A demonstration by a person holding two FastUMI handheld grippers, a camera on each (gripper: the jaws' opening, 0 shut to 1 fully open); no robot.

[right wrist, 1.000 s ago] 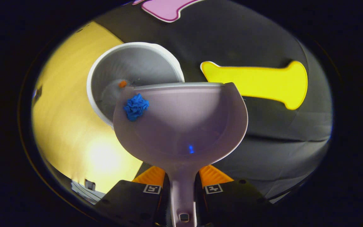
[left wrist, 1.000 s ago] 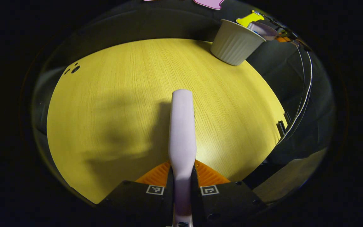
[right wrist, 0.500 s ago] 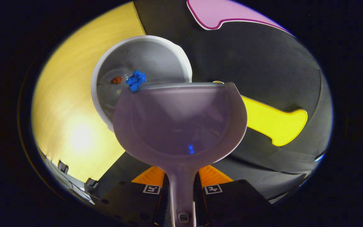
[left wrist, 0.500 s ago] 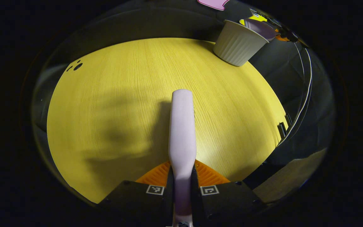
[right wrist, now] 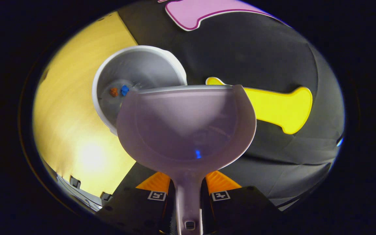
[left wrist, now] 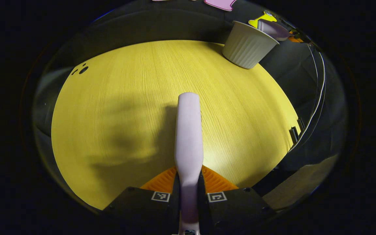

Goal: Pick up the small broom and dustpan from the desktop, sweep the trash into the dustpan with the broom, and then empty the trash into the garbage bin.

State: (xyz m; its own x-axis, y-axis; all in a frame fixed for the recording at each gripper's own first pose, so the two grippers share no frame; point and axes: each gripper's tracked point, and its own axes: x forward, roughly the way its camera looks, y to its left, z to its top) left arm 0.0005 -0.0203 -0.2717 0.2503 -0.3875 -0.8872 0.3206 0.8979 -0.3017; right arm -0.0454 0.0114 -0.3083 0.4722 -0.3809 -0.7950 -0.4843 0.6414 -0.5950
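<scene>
My right gripper (right wrist: 188, 182) is shut on the handle of the pale lilac dustpan (right wrist: 188, 127), held tilted with its front lip over the white ribbed garbage bin (right wrist: 135, 71). The pan holds no trash. A blue scrap (right wrist: 124, 89) and an orange scrap (right wrist: 113, 91) lie at the bin's bottom. My left gripper (left wrist: 188, 179) is shut on the pale lilac broom (left wrist: 188, 130), whose handle points out over the yellow desktop (left wrist: 126, 98). The bin (left wrist: 247, 44) stands at the desk's far right corner, with the dustpan (left wrist: 273, 28) at its rim.
The bin sits close to the desk's back edge, by the black cloth wall (right wrist: 256, 49). Small dark holes (left wrist: 82, 70) mark the desk's far left. A thin cable (left wrist: 315, 98) and dark clips (left wrist: 294, 133) run along its right edge.
The blue scrap slid off the dustpan's front lip and dropped into the bin beside the orange one. The pan is now bare. The broom stayed nearly still.
</scene>
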